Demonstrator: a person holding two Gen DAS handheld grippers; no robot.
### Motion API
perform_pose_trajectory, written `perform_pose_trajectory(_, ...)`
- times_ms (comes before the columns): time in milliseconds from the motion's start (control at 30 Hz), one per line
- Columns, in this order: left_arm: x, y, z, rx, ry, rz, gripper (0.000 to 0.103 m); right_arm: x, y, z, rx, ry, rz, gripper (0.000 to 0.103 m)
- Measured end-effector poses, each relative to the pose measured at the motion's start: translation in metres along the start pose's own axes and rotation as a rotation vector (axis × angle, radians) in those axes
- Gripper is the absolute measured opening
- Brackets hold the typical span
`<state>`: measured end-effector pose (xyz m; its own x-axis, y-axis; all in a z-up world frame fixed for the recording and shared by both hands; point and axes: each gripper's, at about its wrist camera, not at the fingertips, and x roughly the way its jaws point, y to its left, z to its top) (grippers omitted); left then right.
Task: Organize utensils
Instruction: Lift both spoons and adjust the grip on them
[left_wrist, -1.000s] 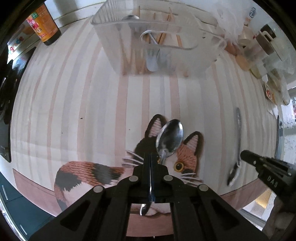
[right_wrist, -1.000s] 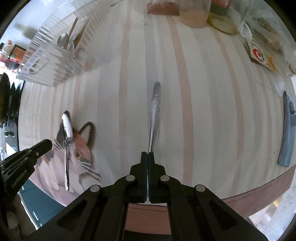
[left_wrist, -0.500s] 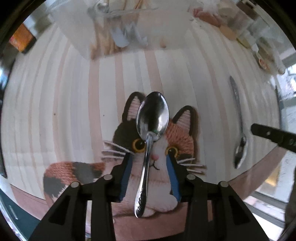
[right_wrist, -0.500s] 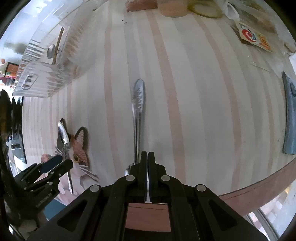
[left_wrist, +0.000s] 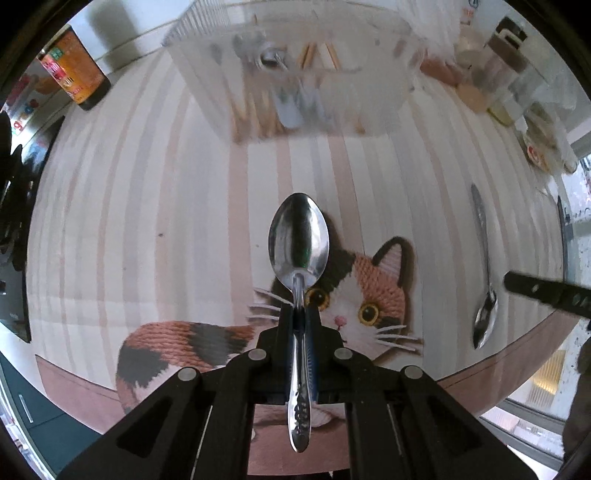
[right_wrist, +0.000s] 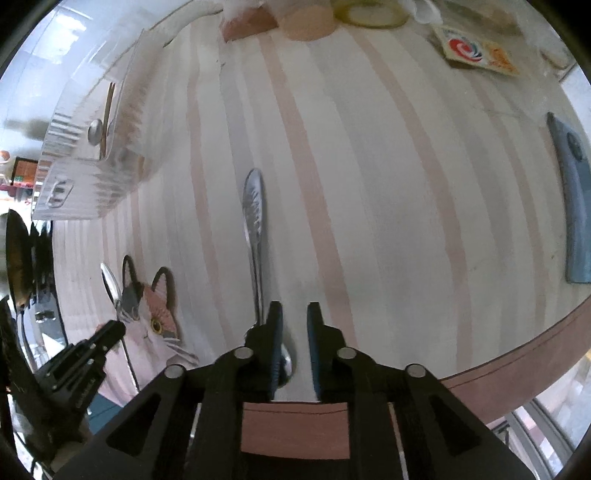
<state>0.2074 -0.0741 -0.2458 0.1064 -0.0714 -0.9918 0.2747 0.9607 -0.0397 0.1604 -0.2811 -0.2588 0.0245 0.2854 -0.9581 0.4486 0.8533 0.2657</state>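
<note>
the left gripper (left_wrist: 300, 314) had closed since half a second earlier, when its pads stood apart on either side of the spoon handle; now they were clamped on the neck of the large spoon (left_wrist: 299, 236), just behind the bowl, with the patterned handle end running back between the arms toward the camera. the bowl faced up and stuck out ahead of the fingertips, over the cat picture (left_wrist: 369, 291) on the striped tablecloth (left_wrist: 147, 221). whether the spoon had left the cloth could not be told for sure, though the bowl sat higher against the cat than before, which suggested a lift had begun.

the right gripper (right_wrist: 295, 325) had gone the other way: shut a moment ago, its fingers now stood apart. the second spoon (right_wrist: 254, 221) lay on the cloth with its handle stretching forward and away, and its bowl sat beside the inner face of the left-side pad (right_wrist: 276, 339), partly hidden by it. it was not yet gripped, and looked off-centre in the gap.

ahead of the left gripper, well beyond the spoon bowl, stood the clear plastic utensil holder (left_wrist: 295, 74), blurred, with chopsticks and a spoon already inside. a brown sauce bottle (left_wrist: 74, 74) stood far off to its left.

by this reading, 1 spoon was secured and ready to carry to the holder, while the other needed the right gripper to centre on it before closing.
</note>
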Motion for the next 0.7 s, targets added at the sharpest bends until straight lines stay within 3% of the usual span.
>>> perform_pose_trajectory(200, -0.018, 0.008, 0.003, -0.02, -0.031, 0.01, 0.0, 0.025, 0.029, -0.009, -0.064, 0.045, 0.005, 0.018)
perform_pose_trajectory(300, -0.014, 0.018, -0.004, -0.029, -0.037, 0.011, 0.0, 0.031, 0.048, -0.011, -0.138, 0.012, -0.093, 0.008)
perform_pose_trajectory(433, -0.014, 0.022, -0.003, -0.057, -0.037, -0.016, 0.0, 0.032, 0.062, -0.016, -0.208, -0.024, -0.192, 0.007)
perform_pose_trajectory(500, -0.017, 0.035, -0.008, -0.1, -0.039, -0.072, 0.001, 0.031, 0.061, -0.019, -0.21, -0.029, -0.185, 0.006)
perform_pose_trajectory(633, -0.015, 0.051, -0.014, -0.11, -0.011, -0.106, 0.005, 0.023, 0.053, -0.026, -0.182, -0.046, -0.147, 0.006)
perform_pose_trajectory(700, -0.009, 0.05, -0.013, -0.082, 0.02, -0.118, 0.018, 0.019, 0.049, -0.029, -0.174, -0.049, -0.136, 0.006)
